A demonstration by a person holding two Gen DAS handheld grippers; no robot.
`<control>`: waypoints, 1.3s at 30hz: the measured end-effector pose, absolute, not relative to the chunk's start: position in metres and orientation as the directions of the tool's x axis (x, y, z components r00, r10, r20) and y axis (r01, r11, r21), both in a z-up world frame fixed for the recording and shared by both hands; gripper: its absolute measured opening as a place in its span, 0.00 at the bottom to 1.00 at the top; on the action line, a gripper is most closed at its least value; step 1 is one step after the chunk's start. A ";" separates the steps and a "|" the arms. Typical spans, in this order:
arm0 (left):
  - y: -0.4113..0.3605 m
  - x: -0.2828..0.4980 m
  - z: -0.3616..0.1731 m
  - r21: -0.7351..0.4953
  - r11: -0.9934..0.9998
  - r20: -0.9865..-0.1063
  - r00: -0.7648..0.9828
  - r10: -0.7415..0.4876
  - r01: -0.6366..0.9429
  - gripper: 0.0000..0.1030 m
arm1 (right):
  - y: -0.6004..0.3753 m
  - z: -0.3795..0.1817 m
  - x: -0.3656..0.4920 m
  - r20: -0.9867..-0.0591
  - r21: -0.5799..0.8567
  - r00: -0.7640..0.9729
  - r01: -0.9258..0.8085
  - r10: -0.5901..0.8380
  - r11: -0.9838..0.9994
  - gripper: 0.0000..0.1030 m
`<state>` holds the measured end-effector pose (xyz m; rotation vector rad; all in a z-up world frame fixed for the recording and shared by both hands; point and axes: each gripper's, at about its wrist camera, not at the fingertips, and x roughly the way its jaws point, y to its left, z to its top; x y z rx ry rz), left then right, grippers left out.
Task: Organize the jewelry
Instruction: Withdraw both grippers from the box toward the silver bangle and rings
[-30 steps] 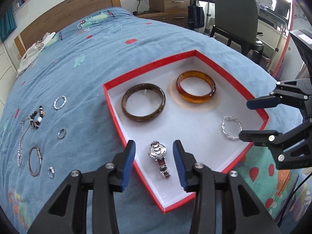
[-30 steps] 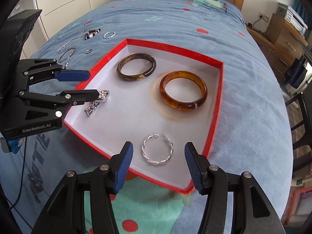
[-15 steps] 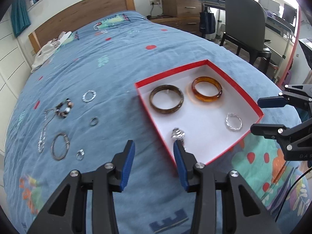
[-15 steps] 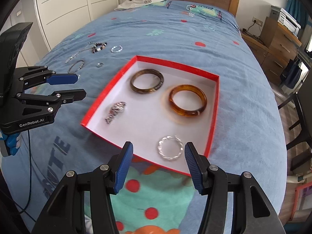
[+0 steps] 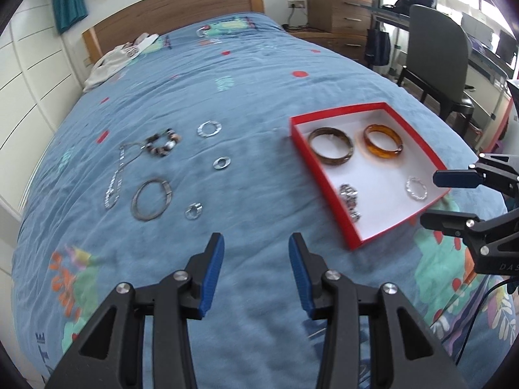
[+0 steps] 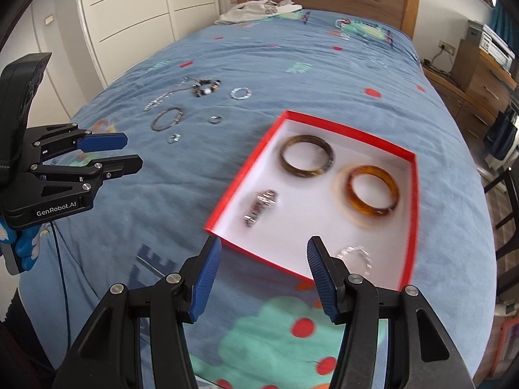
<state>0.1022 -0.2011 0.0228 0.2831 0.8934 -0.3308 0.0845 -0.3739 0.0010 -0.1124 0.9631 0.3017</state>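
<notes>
A red box with a white inside (image 5: 319,181) lies on the blue bedspread. In it are a dark brown bangle (image 5: 331,160), an amber bangle (image 5: 384,152), a silver watch (image 5: 350,202) and a twisted silver bracelet (image 5: 416,198). My left gripper (image 5: 256,259) hovers open and empty over bare bedspread, left of the box. My right gripper (image 6: 264,265) is open and empty above the box's near corner (image 6: 246,168), with the twisted bracelet (image 6: 355,254) just right of its right finger. Loose on the bed lie a silver bangle (image 5: 167,191), a beaded bracelet (image 5: 162,142), a chain (image 5: 115,178) and small rings (image 5: 222,163).
A flat silver hoop (image 5: 209,128) and another ring (image 5: 193,211) lie among the loose pieces. A wooden headboard (image 5: 175,9) and a white garment (image 5: 120,56) are at the far end. A chair (image 5: 434,48) and drawers (image 5: 337,13) stand to the right of the bed.
Both grippers have pulled back and risen from the box. The left one has swung left, off the watch and over the bedspread. Watch and twisted bracelet stay in the box.
</notes>
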 end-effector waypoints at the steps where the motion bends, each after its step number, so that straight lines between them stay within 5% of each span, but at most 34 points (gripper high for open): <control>1: -0.195 0.102 0.023 0.103 0.917 -0.796 0.585 -0.156 0.384 0.39 | -0.369 0.002 0.085 -0.820 0.041 0.534 -0.308 0.208 0.951 0.53; 13: -0.119 0.102 0.021 0.104 0.961 -0.795 0.602 -0.075 0.257 0.39 | -0.306 0.009 0.098 -0.810 0.049 0.522 -0.391 0.265 0.919 0.53; 22: -0.079 0.109 0.015 0.085 0.978 -0.798 0.601 -0.048 0.192 0.48 | -0.270 0.011 0.115 -0.798 0.068 0.520 -0.425 0.304 0.903 0.53; 39: -0.012 0.172 -0.032 -0.118 0.984 -0.809 0.562 -0.175 0.136 0.49 | -0.229 -0.023 0.179 -0.796 0.122 0.500 -0.417 0.340 0.900 0.50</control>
